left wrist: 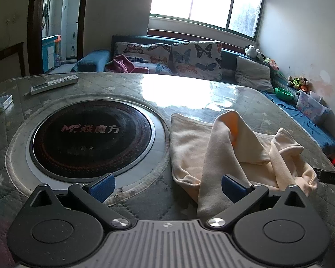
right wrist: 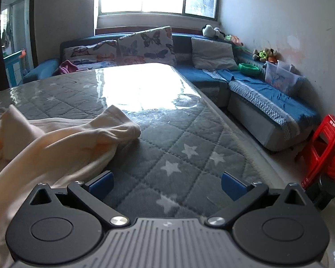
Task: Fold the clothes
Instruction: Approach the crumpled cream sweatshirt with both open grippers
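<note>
A cream garment (left wrist: 223,156) lies crumpled on the quilted grey table cover (left wrist: 127,82), right of a round black cooktop. My left gripper (left wrist: 167,187) is open just above the table; its right blue pad (left wrist: 232,186) touches the garment's near hanging fold, nothing sits between the jaws. In the right wrist view the garment (right wrist: 62,140) fills the left side, one sleeve end reaching toward the middle. My right gripper (right wrist: 167,186) is open and empty over bare star-patterned cover (right wrist: 189,151), its left pad (right wrist: 101,185) beside the cloth's edge.
A round black cooktop (left wrist: 91,138) is set in the table at the left. A white remote (left wrist: 54,84) and a small box (left wrist: 1,103) lie at the far left. A blue sofa (right wrist: 256,93) with cushions runs behind and right. A red stool (right wrist: 326,147) stands at the right.
</note>
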Demonstrator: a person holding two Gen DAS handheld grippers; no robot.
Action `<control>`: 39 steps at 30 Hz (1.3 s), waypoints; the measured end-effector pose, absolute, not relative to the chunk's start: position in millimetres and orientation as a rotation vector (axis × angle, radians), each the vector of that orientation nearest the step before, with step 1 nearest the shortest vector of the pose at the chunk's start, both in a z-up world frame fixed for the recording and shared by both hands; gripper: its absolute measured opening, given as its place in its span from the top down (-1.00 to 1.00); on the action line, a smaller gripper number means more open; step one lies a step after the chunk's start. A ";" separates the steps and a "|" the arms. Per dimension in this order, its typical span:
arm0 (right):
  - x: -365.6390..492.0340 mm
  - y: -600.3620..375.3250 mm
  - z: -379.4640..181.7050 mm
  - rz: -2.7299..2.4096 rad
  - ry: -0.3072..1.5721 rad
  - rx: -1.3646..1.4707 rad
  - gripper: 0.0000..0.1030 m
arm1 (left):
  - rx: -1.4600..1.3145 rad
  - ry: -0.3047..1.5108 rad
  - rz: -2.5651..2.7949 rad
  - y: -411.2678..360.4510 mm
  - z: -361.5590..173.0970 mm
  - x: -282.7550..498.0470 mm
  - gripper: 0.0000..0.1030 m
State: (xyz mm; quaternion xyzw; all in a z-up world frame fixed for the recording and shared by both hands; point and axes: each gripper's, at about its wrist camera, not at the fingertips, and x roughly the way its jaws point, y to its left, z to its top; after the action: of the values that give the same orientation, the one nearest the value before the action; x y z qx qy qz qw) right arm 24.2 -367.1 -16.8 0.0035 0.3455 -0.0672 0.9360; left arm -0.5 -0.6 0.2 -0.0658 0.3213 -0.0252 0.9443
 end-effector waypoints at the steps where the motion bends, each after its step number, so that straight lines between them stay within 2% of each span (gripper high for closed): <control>1: 24.6 -366.4 -16.4 -0.136 0.708 0.017 -1.00 | -0.135 0.655 -0.055 -1.9 0.7 -1.7 -1.00; 6: -7.2 -362.1 -7.1 -0.081 0.601 0.057 -1.00 | -0.118 0.686 -0.052 -15.9 -2.2 -3.4 -1.00; 21: -67.7 -308.0 12.2 0.025 0.601 -0.029 -1.00 | -0.117 0.665 -0.084 -22.7 8.0 -15.1 -1.00; 39: -86.4 -284.1 16.5 0.105 0.613 0.005 -1.00 | -0.095 0.685 -0.085 -29.5 7.4 -27.4 -1.00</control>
State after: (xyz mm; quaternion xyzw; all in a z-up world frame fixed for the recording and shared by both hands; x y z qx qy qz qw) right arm -86.4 -284.1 16.5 0.0024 0.3018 0.0518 0.9520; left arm -27.4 -29.5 7.4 -0.0465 0.3357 -0.0417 0.9399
